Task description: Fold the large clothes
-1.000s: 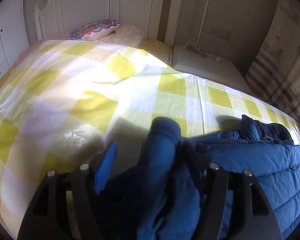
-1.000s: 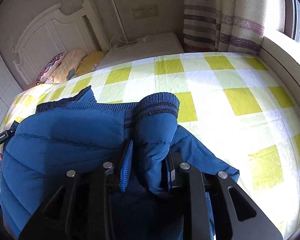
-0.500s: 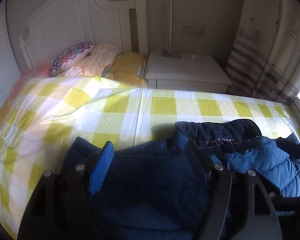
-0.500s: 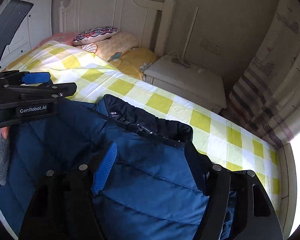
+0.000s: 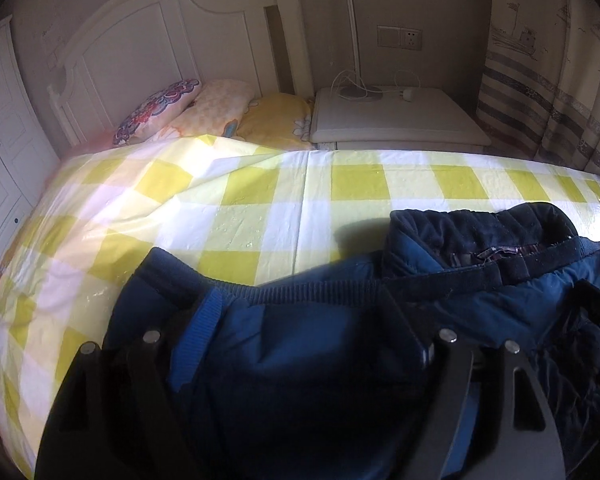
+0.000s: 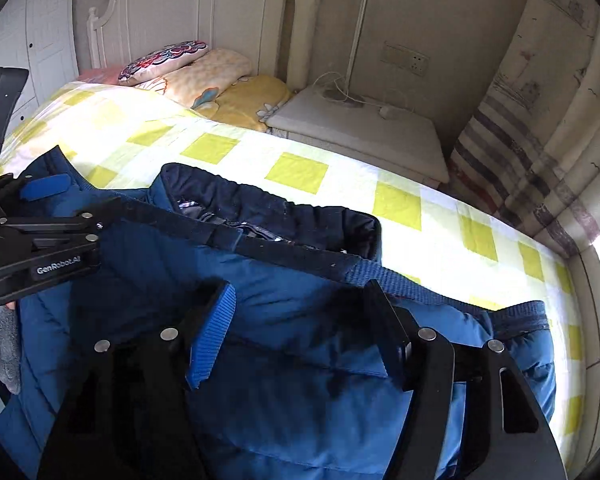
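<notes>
On the yellow-and-white checked bedspread [image 5: 260,208] lies the puffy blue quilted jacket [image 6: 300,320], dark collar toward the white headboard [image 5: 160,40]. My left gripper [image 5: 300,320] and right gripper [image 6: 300,316] both hover over it, jaws apart, holding nothing.

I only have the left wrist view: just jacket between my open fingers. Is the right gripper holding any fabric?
Observer: No. The right gripper hangs over the blue jacket with its jaws wide apart and nothing pinched.
Operator: Where does the jacket end on that side?
Observer: A ribbed edge lies on the checked bedspread, to the right of that gripper.
Operator: How does my left gripper look from there?
Observer: The left gripper shows side-on over the jacket's left part, next to the dark collar.
</notes>
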`<state>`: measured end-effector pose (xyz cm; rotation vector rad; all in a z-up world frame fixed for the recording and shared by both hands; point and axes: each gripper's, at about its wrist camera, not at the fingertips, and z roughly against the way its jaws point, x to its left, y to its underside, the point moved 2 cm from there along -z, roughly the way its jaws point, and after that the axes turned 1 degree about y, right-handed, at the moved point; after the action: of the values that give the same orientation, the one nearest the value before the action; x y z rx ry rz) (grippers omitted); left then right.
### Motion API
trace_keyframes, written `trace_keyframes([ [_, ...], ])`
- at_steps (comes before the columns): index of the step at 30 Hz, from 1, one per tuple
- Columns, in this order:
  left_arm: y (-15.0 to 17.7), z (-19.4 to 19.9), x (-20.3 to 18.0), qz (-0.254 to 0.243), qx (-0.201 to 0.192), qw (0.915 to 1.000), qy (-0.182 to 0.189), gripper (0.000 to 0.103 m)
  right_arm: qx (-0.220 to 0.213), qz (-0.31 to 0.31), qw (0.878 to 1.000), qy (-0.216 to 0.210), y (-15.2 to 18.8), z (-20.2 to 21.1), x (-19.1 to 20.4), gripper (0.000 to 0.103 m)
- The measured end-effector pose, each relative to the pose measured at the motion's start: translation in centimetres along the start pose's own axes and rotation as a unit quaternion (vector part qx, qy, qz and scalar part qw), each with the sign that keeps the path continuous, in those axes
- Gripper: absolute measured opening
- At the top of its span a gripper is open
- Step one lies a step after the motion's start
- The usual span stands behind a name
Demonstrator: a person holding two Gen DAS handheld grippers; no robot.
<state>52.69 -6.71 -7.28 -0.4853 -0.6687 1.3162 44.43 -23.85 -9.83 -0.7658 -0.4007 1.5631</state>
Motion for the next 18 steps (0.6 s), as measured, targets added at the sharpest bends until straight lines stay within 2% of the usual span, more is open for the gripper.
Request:
trace_keyframes([
  [2, -0.3, 0.2, 2.0, -0.014, -0.01, 0.9995, -0.026, 0.08, 0.016, -0.026, 1.0, 0.005, 0.7, -0.7, -3.7, 0.063],
  [5, 0.0, -1.7, 4.9, -0.014, 0.019, 0.999, -0.039, 0.08, 0.032, -0.075, 0.997, 0.003, 2.4, -2.0, -8.3, 0.065],
  [7, 0.5, -2.9, 6.8, 0.03, 0.042, 0.9987, 0.001, 0.082, 0.028, -0.109, 0.994, -0.006, 3.8, -2.7, -10.1, 0.066],
  [8, 0.7, -3.2, 7.5, 0.049, 0.046, 0.9976, 0.017, 0.084, 0.023, -0.136, 0.99, -0.032, 4.4, -3.0, -10.9, 0.067],
  [11, 1.1, -3.4, 7.9, 0.065, 0.047, 0.9963, 0.031, 0.085, 0.013, -0.189, 0.979, -0.078, 5.3, -3.5, -12.2, 0.067],
  [18, 1.3, -4.2, 8.6, 0.096, 0.054, 0.9921, 0.06, 0.086, 0.003, -0.195, 0.977, -0.083, 5.3, -3.5, -12.0, 0.067],
])
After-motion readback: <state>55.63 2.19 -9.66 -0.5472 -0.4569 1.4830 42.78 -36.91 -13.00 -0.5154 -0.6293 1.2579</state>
